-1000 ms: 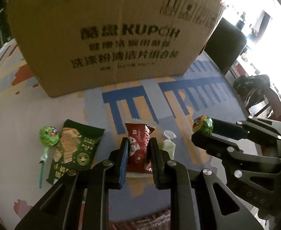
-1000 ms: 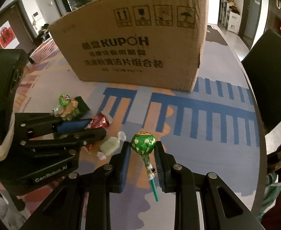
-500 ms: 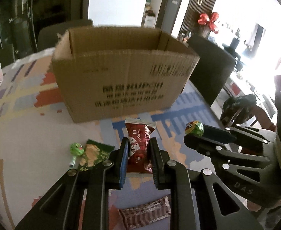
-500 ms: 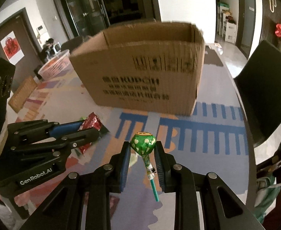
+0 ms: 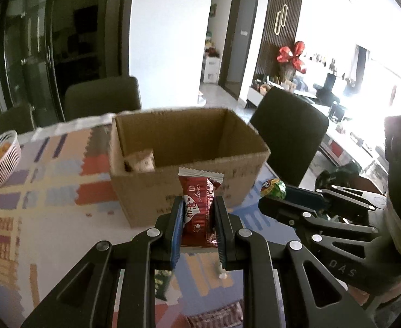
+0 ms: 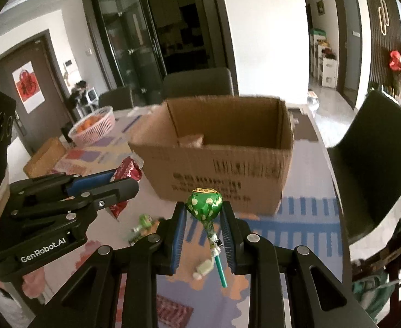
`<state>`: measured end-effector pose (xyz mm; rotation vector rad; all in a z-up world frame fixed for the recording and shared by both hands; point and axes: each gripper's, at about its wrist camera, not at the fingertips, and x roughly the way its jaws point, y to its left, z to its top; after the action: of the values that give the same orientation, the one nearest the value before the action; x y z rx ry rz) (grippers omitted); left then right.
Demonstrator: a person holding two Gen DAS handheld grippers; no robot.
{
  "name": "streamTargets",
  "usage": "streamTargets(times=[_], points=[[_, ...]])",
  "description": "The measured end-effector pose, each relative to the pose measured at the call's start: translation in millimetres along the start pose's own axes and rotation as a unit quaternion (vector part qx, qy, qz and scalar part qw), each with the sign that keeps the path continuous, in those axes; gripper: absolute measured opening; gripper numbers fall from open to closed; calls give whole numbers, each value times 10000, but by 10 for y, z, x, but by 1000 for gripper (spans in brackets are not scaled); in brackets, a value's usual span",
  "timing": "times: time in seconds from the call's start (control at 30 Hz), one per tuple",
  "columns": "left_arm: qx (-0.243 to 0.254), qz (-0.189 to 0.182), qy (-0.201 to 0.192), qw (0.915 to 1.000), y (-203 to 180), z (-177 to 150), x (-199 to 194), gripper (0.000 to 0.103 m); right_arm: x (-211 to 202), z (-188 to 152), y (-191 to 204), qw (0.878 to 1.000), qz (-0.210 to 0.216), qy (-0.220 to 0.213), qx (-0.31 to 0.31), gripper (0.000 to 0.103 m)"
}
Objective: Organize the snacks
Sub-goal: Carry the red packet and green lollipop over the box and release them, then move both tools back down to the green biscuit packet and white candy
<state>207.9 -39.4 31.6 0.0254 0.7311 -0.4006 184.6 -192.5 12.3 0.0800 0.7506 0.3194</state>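
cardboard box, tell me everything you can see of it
The cardboard box is plain brown corrugated card with dark print and handling symbols on its near side, blurred here. It stands upright on the patterned tablecloth, top open. Inside, at its left, lies a pale packet; the rest of the floor is hidden. No gripper touches it.

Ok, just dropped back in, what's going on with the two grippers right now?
A person is sorting snacks with a gripper in each hand. The left gripper is shut on a dark red foil snack packet, and the right gripper is shut on a green-wrapped lollipop. Both are held above the patterned tablecloth, in front of the open brown cardboard box. Another green lollipop and a pale wrapped candy lie on the table.
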Motion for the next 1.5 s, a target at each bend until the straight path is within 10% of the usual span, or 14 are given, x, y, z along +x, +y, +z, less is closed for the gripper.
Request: streamTargets(times=[0.6,1.33,1.5], points=[[-35,148,-367,9992,301,548,-4,22,-33,738,134,9981,-39,-608,-133,27],[-131,118,49,9998,524,821,753,23,659,1104,-178,9996,-200,-221,6,27],[-61,331,-52,9994,532,793,726,40,771,1109,-173,9993,-356,-103,-6,39]])
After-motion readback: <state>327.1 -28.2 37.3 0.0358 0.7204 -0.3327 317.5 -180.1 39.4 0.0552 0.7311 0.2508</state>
